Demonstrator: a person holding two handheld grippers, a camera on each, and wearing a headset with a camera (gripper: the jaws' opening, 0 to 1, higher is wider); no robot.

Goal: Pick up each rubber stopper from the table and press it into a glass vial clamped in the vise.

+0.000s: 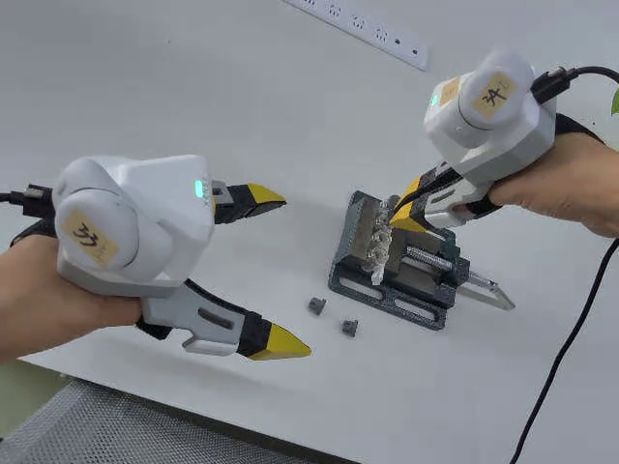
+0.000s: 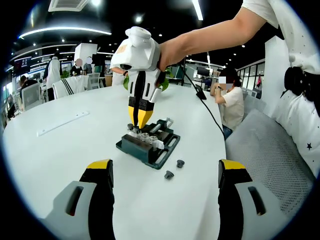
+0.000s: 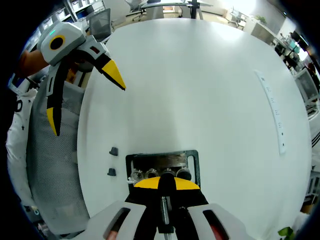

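A dark vise [image 1: 426,300] [image 2: 160,152] [image 3: 162,159] clamps a row of glass vials [image 1: 379,244] [image 2: 145,136] [image 3: 150,174]. My right gripper [image 1: 401,218] [image 2: 139,119] [image 3: 161,183] points down onto the vials with its yellow tips shut together; anything between them is hidden. Two small grey rubber stoppers [image 1: 316,306] [image 1: 349,328] [image 2: 180,163] [image 2: 169,174] [image 3: 114,151] [image 3: 111,172] lie on the white table beside the vise. My left gripper [image 1: 274,271] [image 2: 165,167] [image 3: 82,87] hovers wide open and holds nothing, to the left of the stoppers.
A white power strip [image 1: 358,19] [image 2: 62,123] [image 3: 272,112] lies far back on the table [image 1: 242,106]. A black cable [image 1: 571,338] trails from the right gripper. A grey mesh chair [image 1: 97,425] stands at the table's near edge. People sit in the background.
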